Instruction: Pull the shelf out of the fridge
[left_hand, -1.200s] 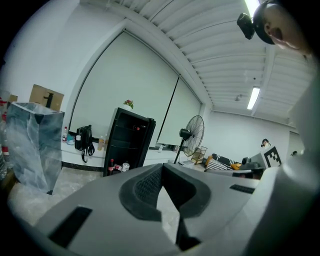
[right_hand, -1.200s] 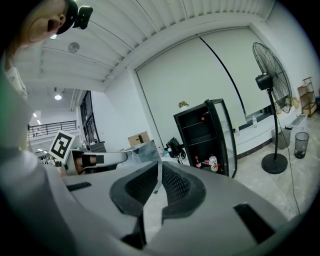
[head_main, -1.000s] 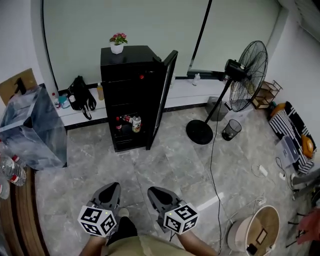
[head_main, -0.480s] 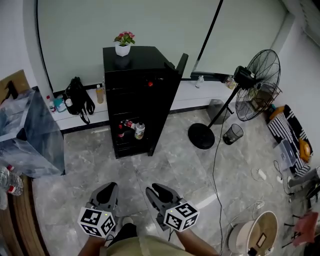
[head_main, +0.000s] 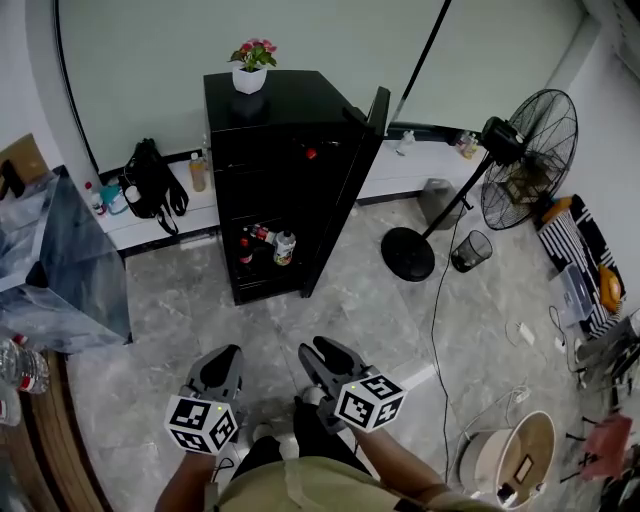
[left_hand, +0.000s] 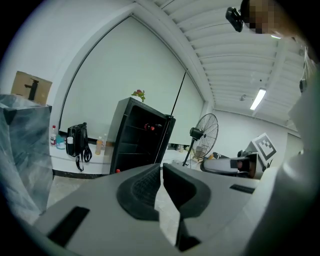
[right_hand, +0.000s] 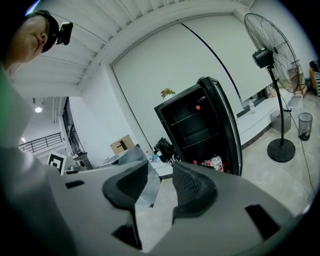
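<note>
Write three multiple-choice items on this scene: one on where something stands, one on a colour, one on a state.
1. Where does the potted plant stand?
A. on top of the fridge
B. inside it
C. on the floor

2. What colour is the fridge?
A. white
B. silver
C. black

3. How is the fridge door?
A. shut
B. open
C. taken off

Answers:
1 A: the head view shows the white pot with pink flowers resting on the fridge's top.
2 C: its top, sides and door are all black.
3 B: the door is swung out to the right, so the shelves and bottles inside show.
</note>
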